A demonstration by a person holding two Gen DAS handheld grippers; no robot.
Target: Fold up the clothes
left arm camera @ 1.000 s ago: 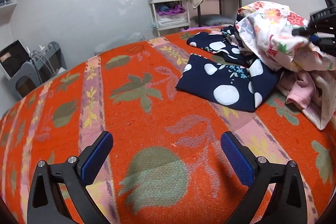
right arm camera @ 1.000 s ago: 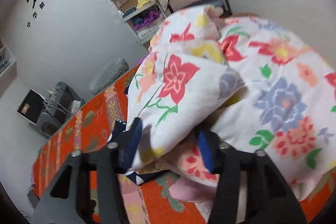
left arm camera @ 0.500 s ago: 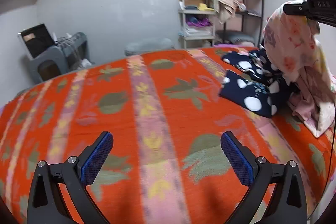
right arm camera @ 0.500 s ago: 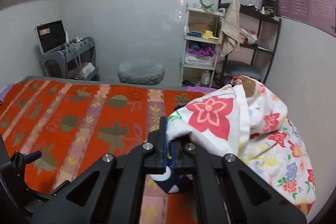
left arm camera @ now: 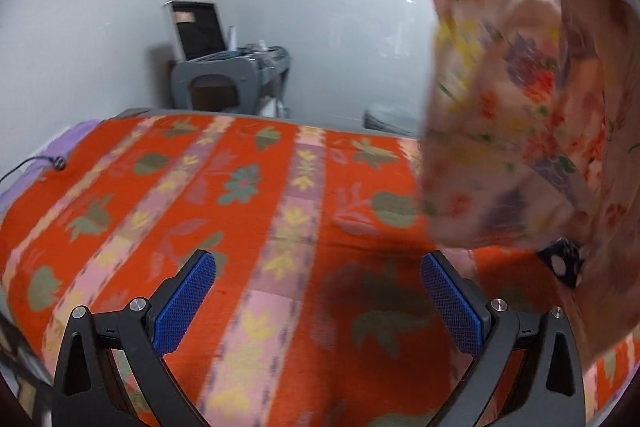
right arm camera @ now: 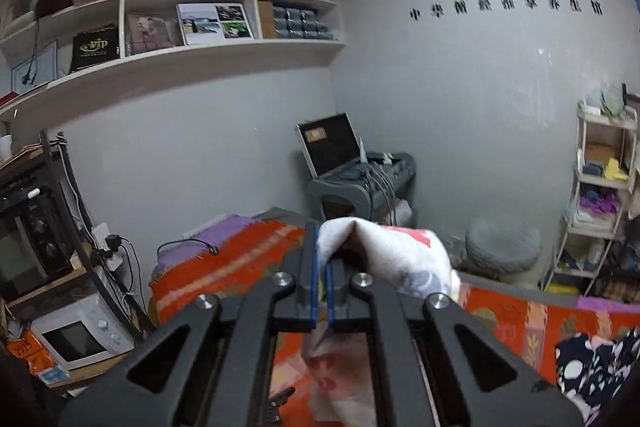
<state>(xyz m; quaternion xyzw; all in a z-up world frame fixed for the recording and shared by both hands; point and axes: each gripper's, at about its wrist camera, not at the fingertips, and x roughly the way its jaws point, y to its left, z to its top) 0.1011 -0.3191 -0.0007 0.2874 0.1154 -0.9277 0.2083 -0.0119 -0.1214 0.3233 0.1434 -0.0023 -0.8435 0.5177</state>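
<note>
The orange patterned bedspread (left arm camera: 256,227) fills the lower half of the left wrist view, bare across the middle and ready as a folding surface. At three o'clock in that view the floral garment (left arm camera: 520,131) hangs in the air, draped in loose folds with its lower edge near the cover. It looks light, thin and limp (it will likely sag and swing from any single hold), so a second grip on a free corner or hem, well apart from the first, should let it be spread flat. A navy polka-dot piece (right arm camera: 592,363) lies at four o'clock in the right wrist view.

The right gripper (right arm camera: 322,283) is clenched on a bunched edge of the floral cloth, held high and pointing nearly level toward the far wall. The left gripper (left arm camera: 318,301) points down over the bedspread, jaws spread wide with nothing between them.
</note>
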